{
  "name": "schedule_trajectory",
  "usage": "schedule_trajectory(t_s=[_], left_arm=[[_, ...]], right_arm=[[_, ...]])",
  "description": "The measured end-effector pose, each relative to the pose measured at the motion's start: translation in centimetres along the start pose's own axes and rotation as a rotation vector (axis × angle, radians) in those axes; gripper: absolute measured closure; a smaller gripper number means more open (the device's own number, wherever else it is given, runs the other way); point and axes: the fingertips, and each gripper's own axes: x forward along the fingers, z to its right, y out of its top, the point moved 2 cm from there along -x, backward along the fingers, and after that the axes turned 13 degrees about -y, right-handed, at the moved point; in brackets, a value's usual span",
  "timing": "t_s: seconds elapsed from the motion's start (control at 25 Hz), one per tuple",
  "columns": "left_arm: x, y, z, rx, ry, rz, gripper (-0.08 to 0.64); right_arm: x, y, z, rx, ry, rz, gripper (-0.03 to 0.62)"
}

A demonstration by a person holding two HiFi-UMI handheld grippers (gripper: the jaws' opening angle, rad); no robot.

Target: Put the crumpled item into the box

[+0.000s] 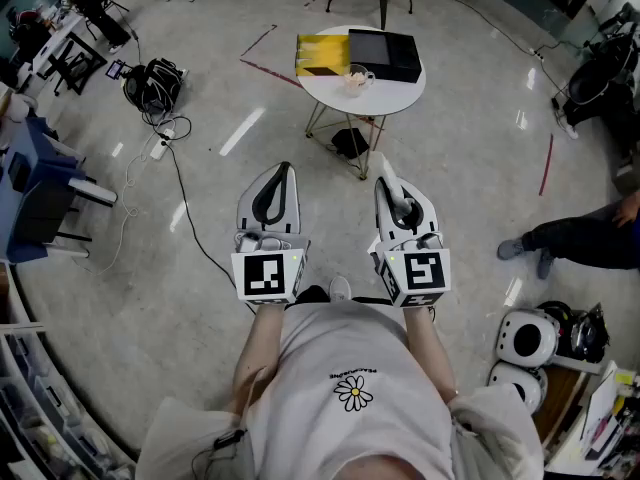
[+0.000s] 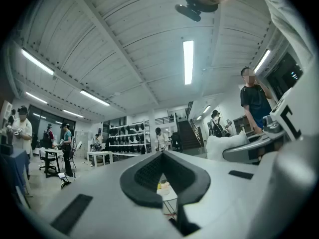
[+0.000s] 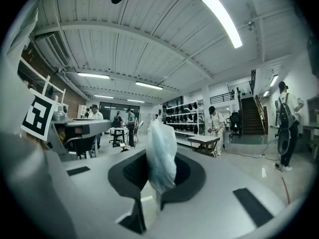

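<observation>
A pale grey polished floor (image 1: 450,148) fills the head view, and a round white table on thin metal legs (image 1: 408,94) stands on it ahead of the person who holds the grippers. All else is placed from that table. A flat rectangular black box (image 1: 385,55) lies on the far half of the table top, with a yellow flat sheet-like thing (image 1: 318,55) touching its left side and reaching over the table's left edge. The left gripper (image 1: 285,168) hangs on the near side of the table, well apart from it and a little to its left; its jaws are closed together and carry nothing. The right gripper (image 3: 155,156) hangs beside it, also on the near side of the table and well short of it, clamped on a crumpled pale blue-white plastic item (image 3: 162,163) that stands up between the dark pads. A small clear cup-like thing (image 1: 355,80) sits on the table top just in front of the box, near the table's middle.
</observation>
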Motion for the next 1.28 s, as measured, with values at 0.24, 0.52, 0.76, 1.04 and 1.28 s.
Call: schedule_trajectory(t_s=[0.24,0.52,0.76,1.04,1.28], left_arm=[[0.8,-0.1,0.0,0.002,0.010,0.004,0.558],[1.8,-0.9,-0.4,-0.016,0.007,0.000,0.559],[3.7,-1.9,-0.9,-0.043,0.008,-0.005,0.558],[8.7,-2.1,-3.0,-0.026,-0.023,0.016,0.559],[14.1,-2.4,-7.6,-0.028,-0.042,0.033,0.560]], right_arm=[[0.5,-0.2,0.3,-0.012,0.026,0.004,0.545],[1.4,-0.8,0.8,0.051,0.043,0.004,0.543],[2.6,-1.6,1.3,0.056,0.066,-0.002,0.543],[7.6,-1.1,2.1,0.033,0.062,0.014,0.543],[14.1,-0.3,2.7,0.018,0.027,0.027,0.543]])
